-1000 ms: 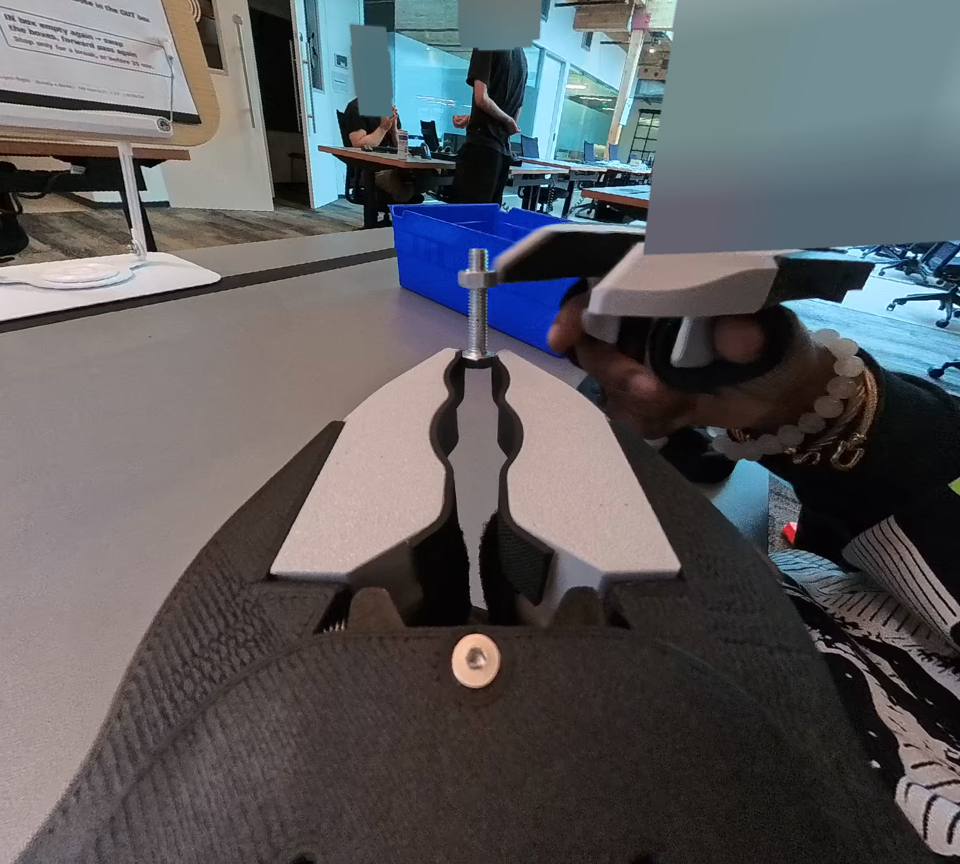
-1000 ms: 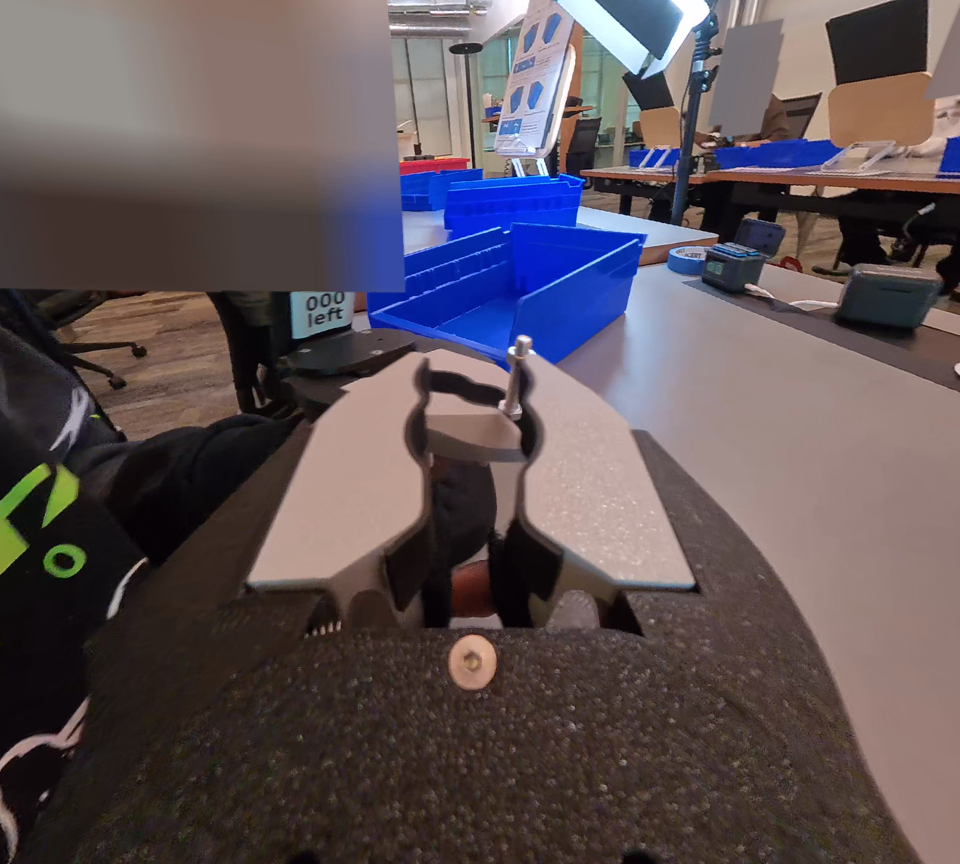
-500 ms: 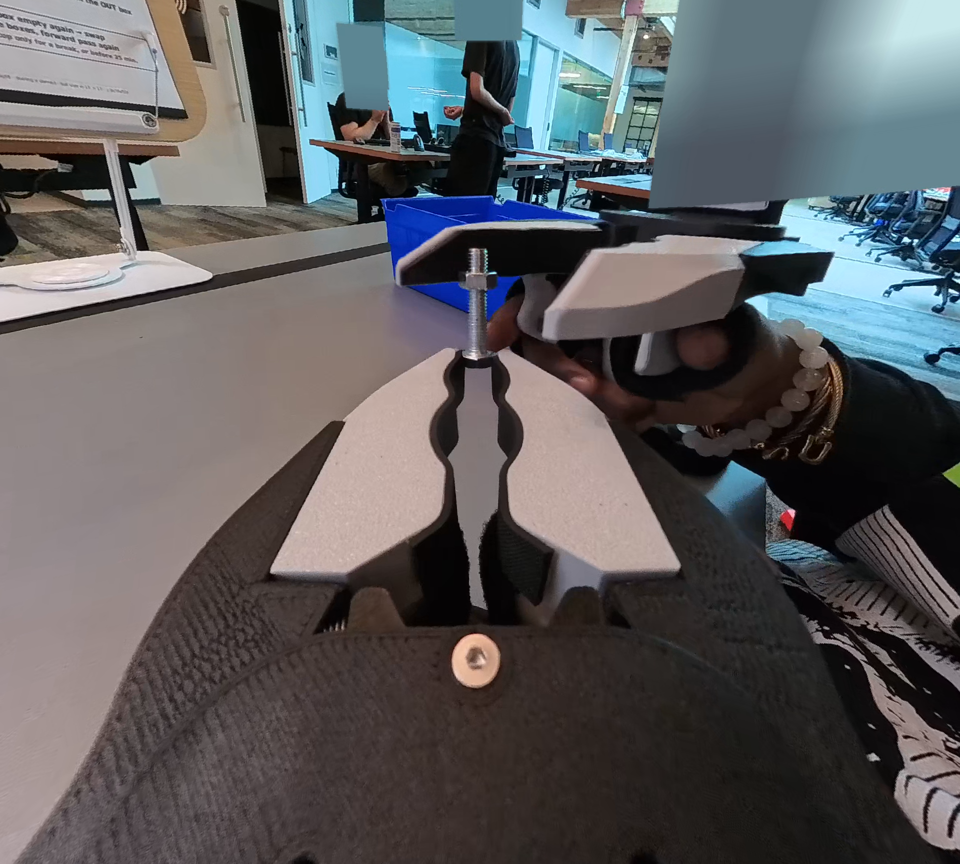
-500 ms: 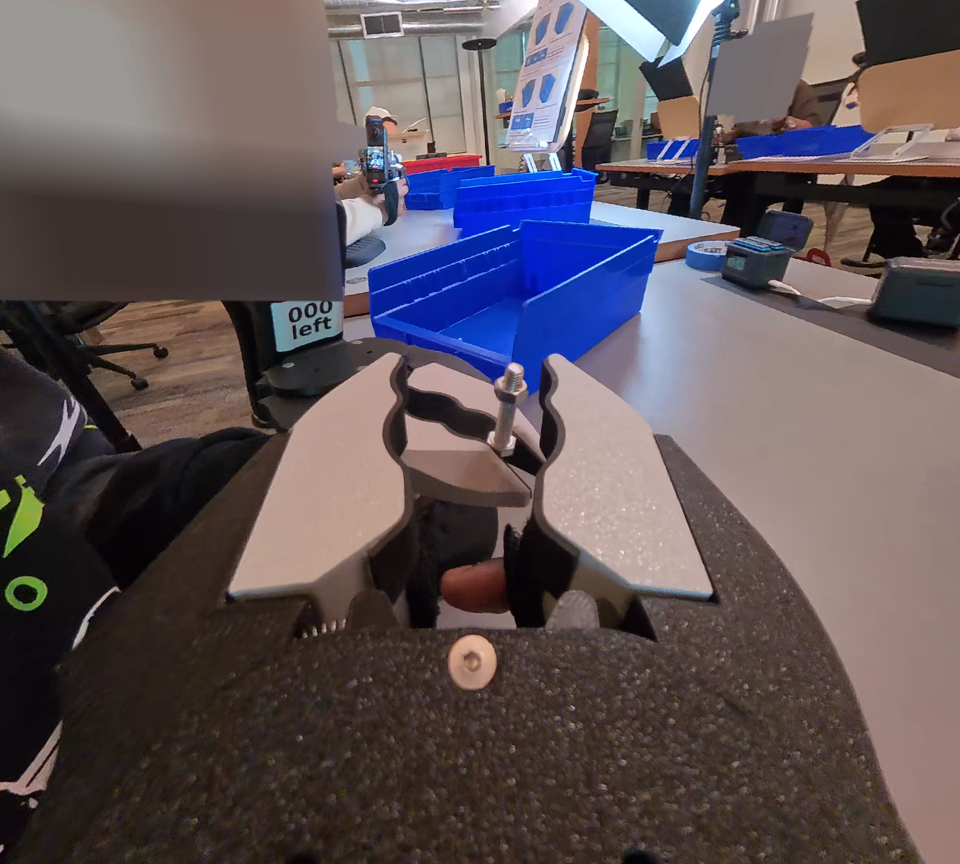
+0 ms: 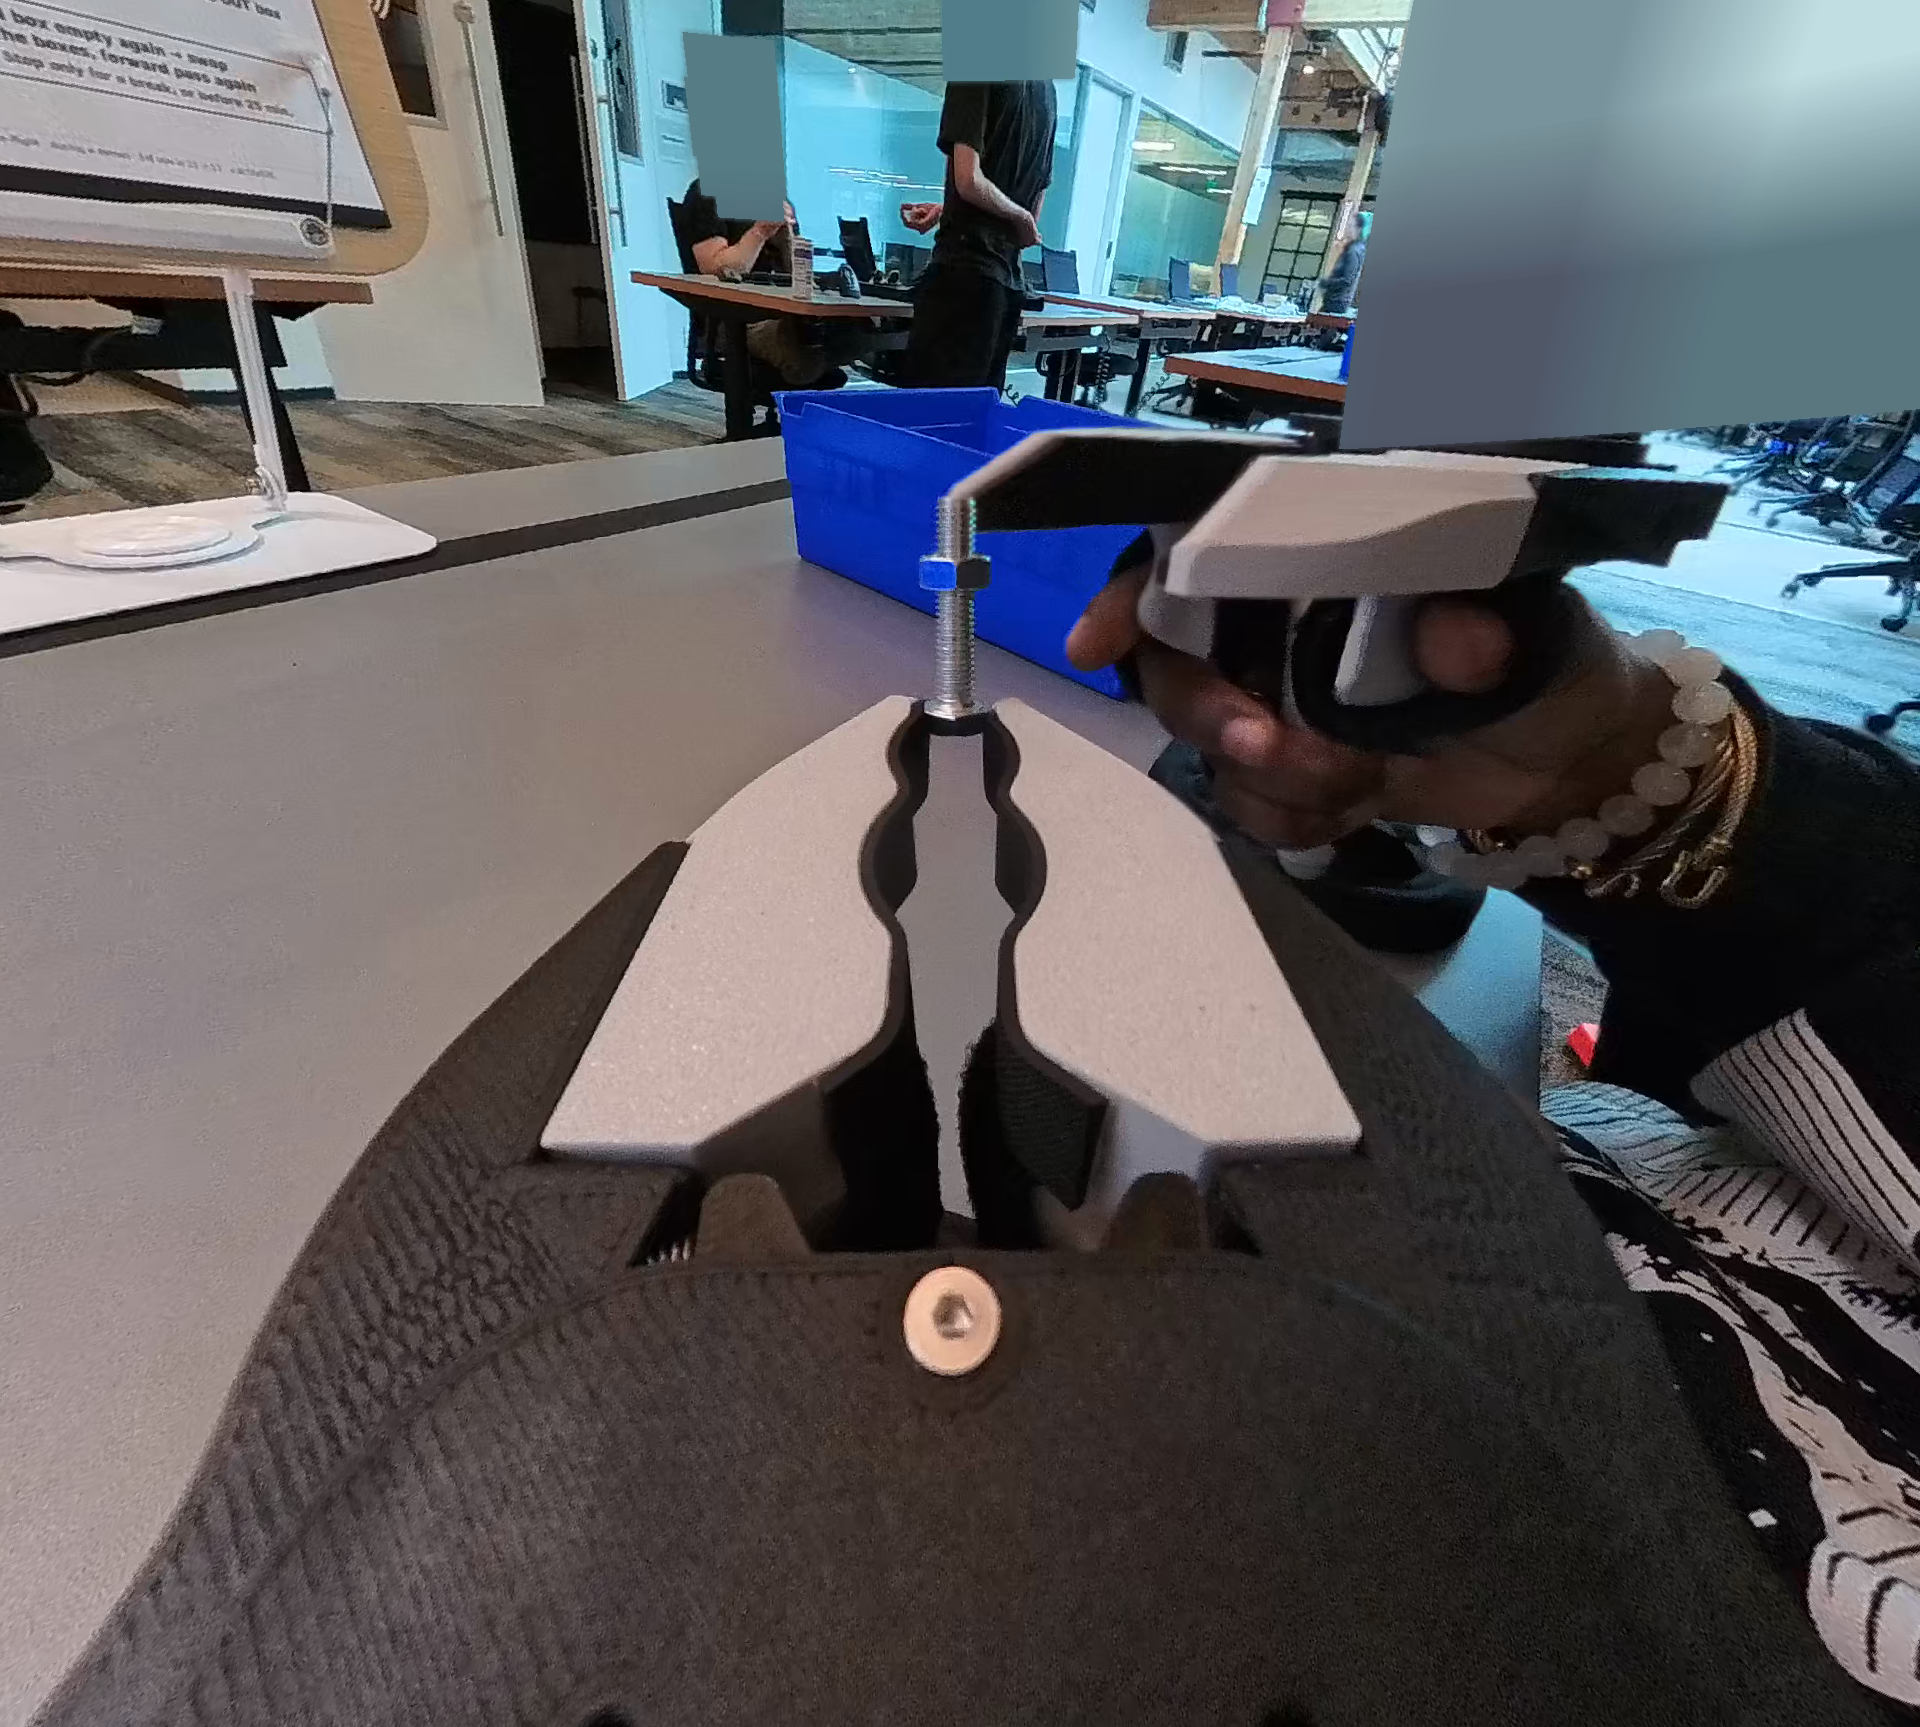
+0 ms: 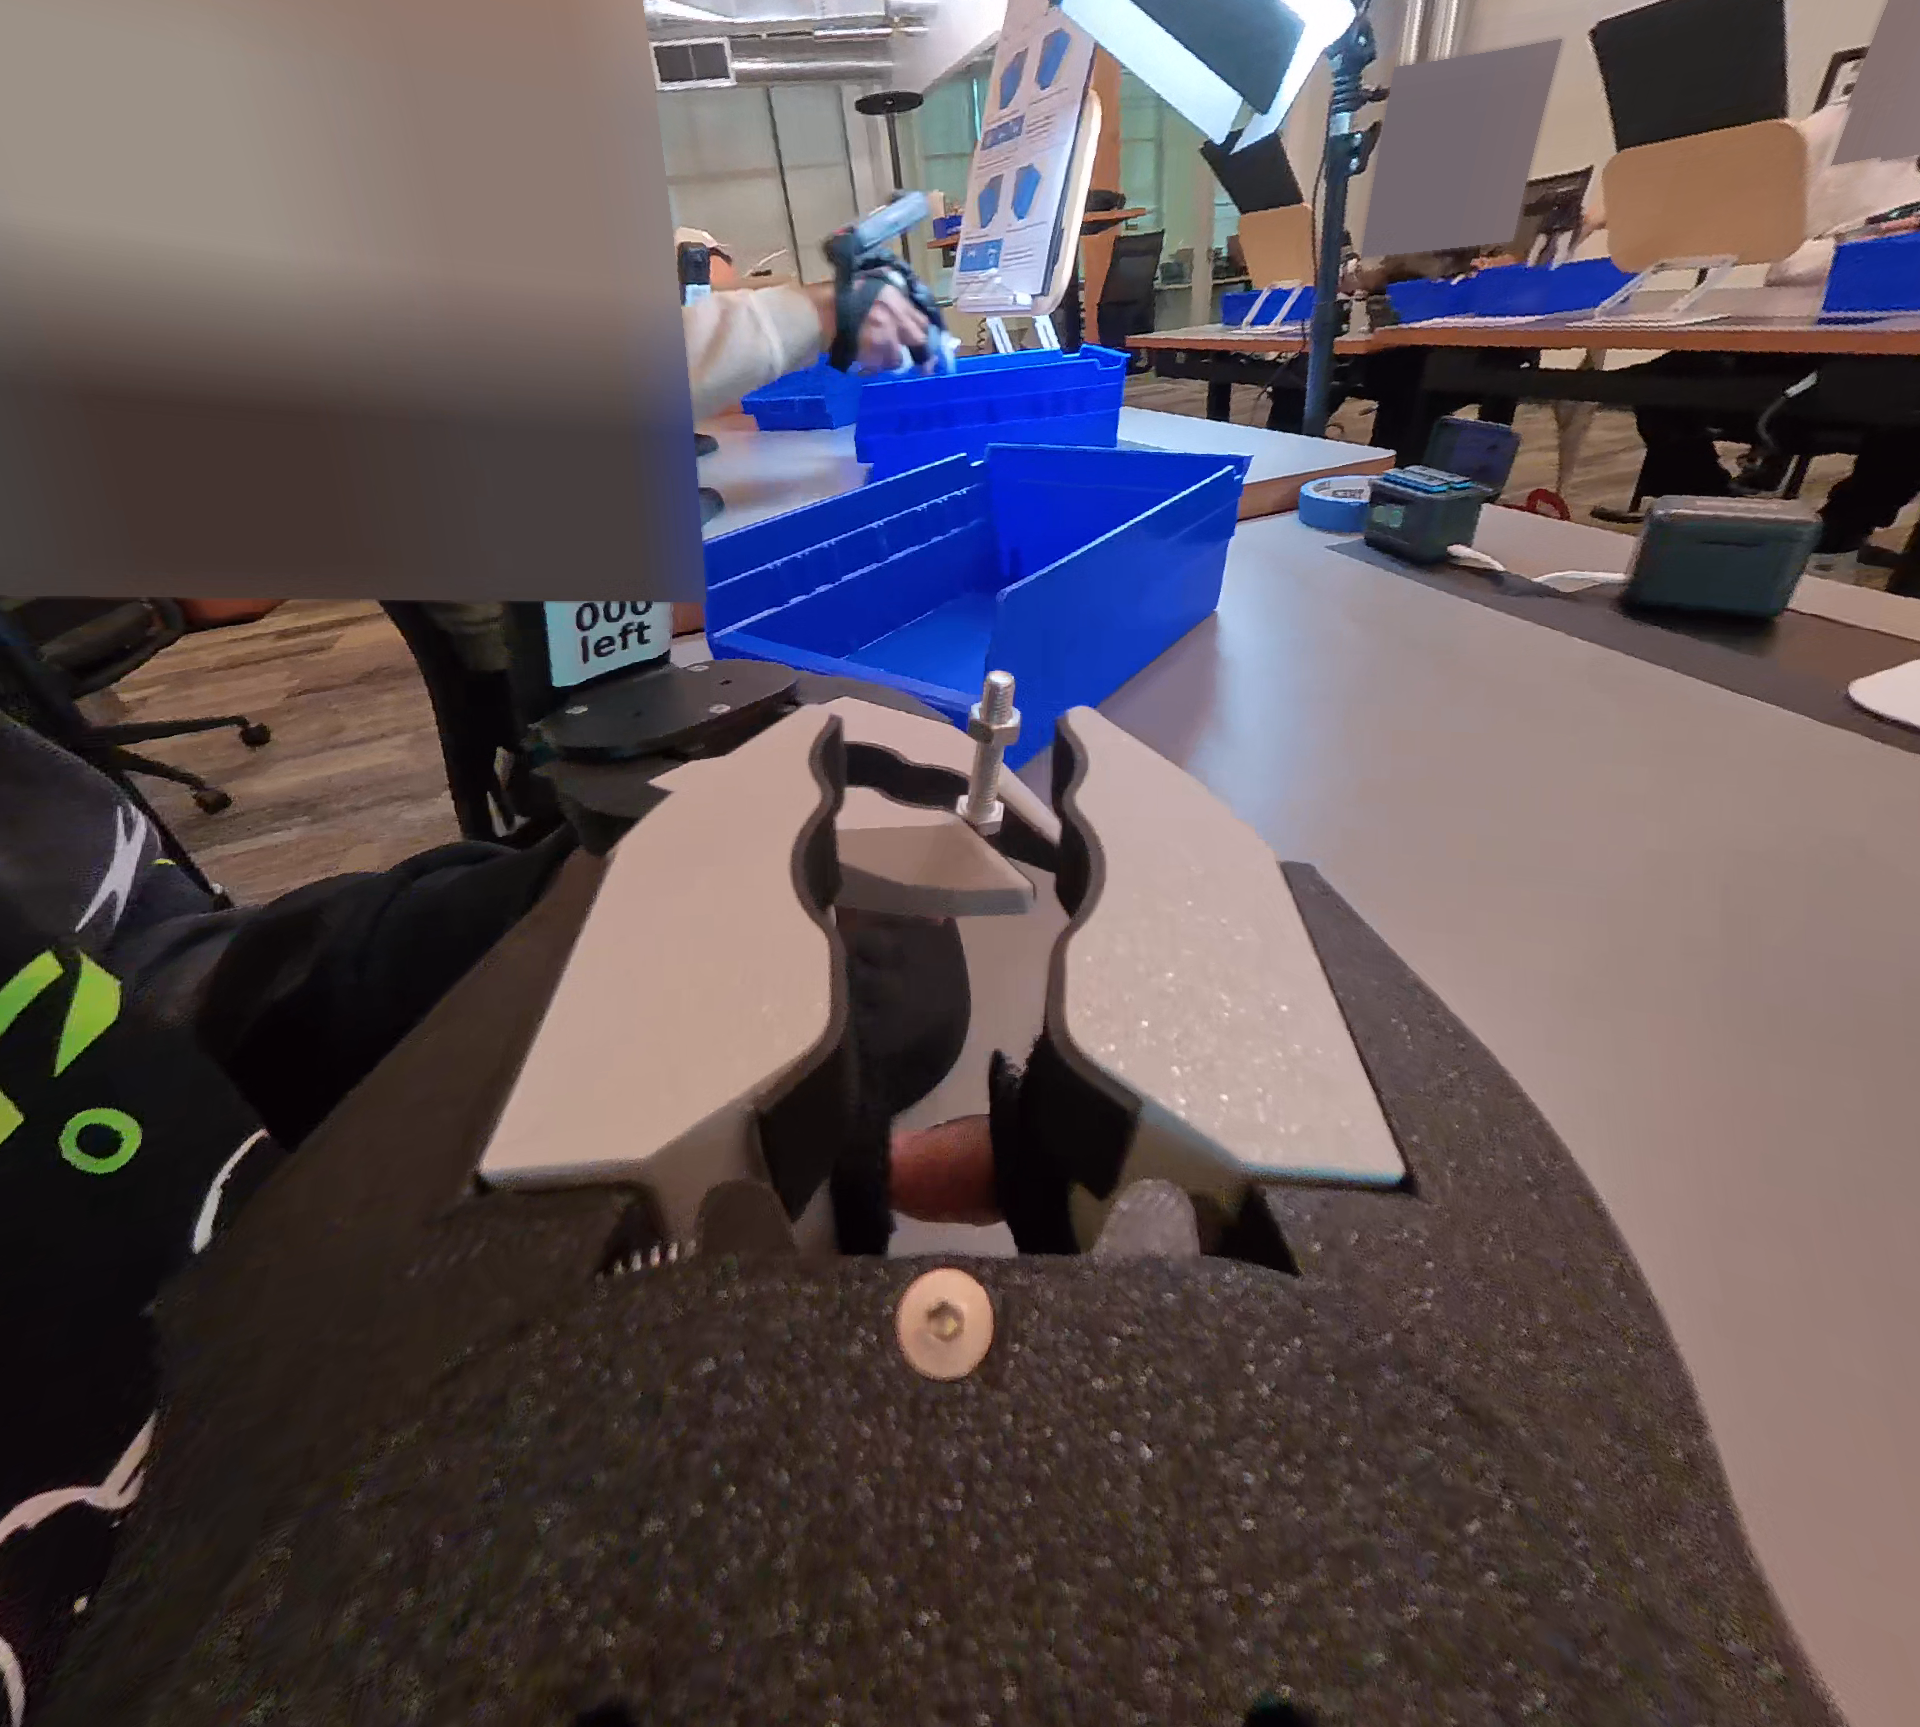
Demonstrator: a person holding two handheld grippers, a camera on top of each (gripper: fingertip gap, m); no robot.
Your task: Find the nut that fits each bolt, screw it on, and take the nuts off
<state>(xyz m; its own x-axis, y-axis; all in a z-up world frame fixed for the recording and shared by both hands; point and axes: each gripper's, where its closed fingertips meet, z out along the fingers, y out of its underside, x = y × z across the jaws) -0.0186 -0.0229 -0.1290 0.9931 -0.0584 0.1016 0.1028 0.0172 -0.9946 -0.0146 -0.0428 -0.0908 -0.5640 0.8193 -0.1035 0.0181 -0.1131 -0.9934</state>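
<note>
Bolt (image 5: 954, 628) stands upright above the grey table (image 5: 312, 846), its head pinched between the fingertips of the left tongs (image 5: 954, 721). Nut (image 5: 954, 574) sits high on the thread, near the tip. We judge both small, light, rigid steel, smooth on the flats and apt to slip; best taken across the nut's opposite flats. Right tongs (image 6: 951, 747) are spread apart, straddling the bolt without touching. Blue bin (image 5: 883, 472) sits just behind.
</note>
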